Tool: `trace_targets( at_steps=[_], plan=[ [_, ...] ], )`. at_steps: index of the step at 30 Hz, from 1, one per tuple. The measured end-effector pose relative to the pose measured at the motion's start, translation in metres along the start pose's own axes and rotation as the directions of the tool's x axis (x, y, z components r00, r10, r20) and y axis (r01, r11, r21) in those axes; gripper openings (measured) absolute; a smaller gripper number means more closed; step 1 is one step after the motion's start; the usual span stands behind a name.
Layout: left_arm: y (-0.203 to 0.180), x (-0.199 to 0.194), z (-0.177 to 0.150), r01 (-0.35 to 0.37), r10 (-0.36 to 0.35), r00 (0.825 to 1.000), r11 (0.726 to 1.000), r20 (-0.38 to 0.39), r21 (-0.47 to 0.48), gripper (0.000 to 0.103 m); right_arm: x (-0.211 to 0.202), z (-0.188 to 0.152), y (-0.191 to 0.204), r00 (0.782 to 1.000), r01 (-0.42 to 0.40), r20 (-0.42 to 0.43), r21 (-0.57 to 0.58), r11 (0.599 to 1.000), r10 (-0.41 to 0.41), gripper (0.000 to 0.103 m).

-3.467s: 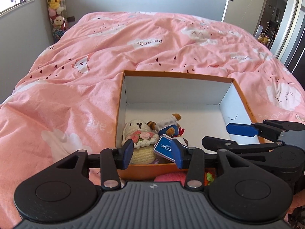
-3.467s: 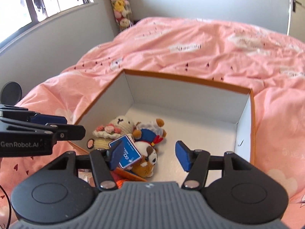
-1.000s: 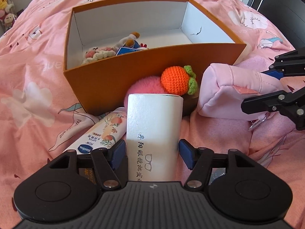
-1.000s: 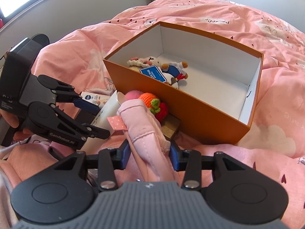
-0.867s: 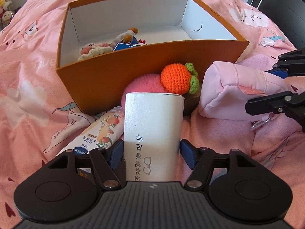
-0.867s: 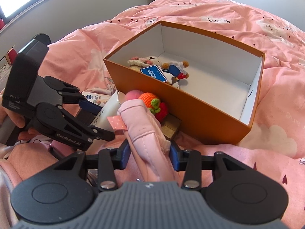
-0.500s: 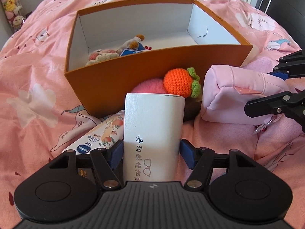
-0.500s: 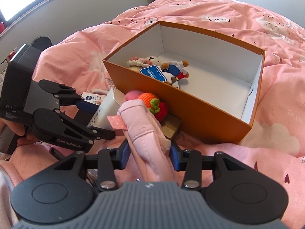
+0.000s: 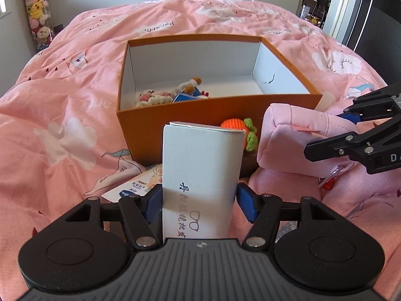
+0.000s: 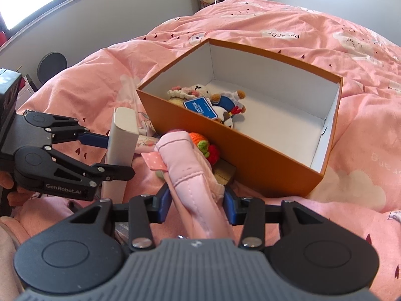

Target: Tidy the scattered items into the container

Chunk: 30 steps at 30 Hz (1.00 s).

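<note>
An orange box (image 9: 190,115) with a white inside sits on the pink bed; it also shows in the right wrist view (image 10: 250,155). Inside lie crochet toys (image 9: 153,97) and a blue card (image 10: 199,107). My left gripper (image 9: 199,200) is shut on a white glasses case (image 9: 200,175), held upright above the bed in front of the box. My right gripper (image 10: 196,204) is shut on a pink pouch (image 10: 193,175), lifted to the right of the case. An orange crochet carrot (image 9: 238,125) and a cream tube (image 9: 135,184) lie against the box's near wall.
The pink duvet (image 9: 62,115) covers the whole bed, rumpled around the box. A small wooden block (image 10: 225,171) lies by the box's near wall. Stuffed toys (image 9: 37,17) stand in the far left corner. A doorway (image 9: 333,7) is at the far right.
Both grippers closed on their items about a second ago and have since lifted. The left gripper has raised and tilted the white case up, so more of the box's inside shows.
</note>
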State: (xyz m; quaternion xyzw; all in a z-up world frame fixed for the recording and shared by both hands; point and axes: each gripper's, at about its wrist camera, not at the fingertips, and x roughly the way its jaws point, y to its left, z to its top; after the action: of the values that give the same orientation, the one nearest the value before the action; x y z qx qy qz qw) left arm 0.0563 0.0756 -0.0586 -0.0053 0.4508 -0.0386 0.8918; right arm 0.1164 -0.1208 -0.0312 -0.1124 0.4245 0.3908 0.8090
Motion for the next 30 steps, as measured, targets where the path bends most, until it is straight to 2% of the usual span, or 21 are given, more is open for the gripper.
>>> trace_targets(
  at_steps=[13, 25, 30],
  plan=[
    [-0.003, -0.035, 0.022, 0.036, -0.035, 0.993, 0.999, 0.112, -0.004, 0.072, -0.019, 0.021, 0.007, 0.997, 0.005, 0.077, -0.053, 0.999, -0.001, 0.045],
    [-0.002, -0.06, 0.052, 0.037, -0.041, 0.977, 0.999, 0.211, 0.025, 0.072, -0.04, 0.047, 0.005, 0.986, 0.008, 0.168, -0.096, 0.995, 0.008, 0.045],
    [0.004, -0.069, 0.069, 0.06, -0.061, 0.966, 0.998, 0.253, 0.011, 0.072, -0.046, 0.064, 0.001, 0.975, 0.047, 0.22, -0.123, 0.991, -0.019, 0.045]
  ],
)
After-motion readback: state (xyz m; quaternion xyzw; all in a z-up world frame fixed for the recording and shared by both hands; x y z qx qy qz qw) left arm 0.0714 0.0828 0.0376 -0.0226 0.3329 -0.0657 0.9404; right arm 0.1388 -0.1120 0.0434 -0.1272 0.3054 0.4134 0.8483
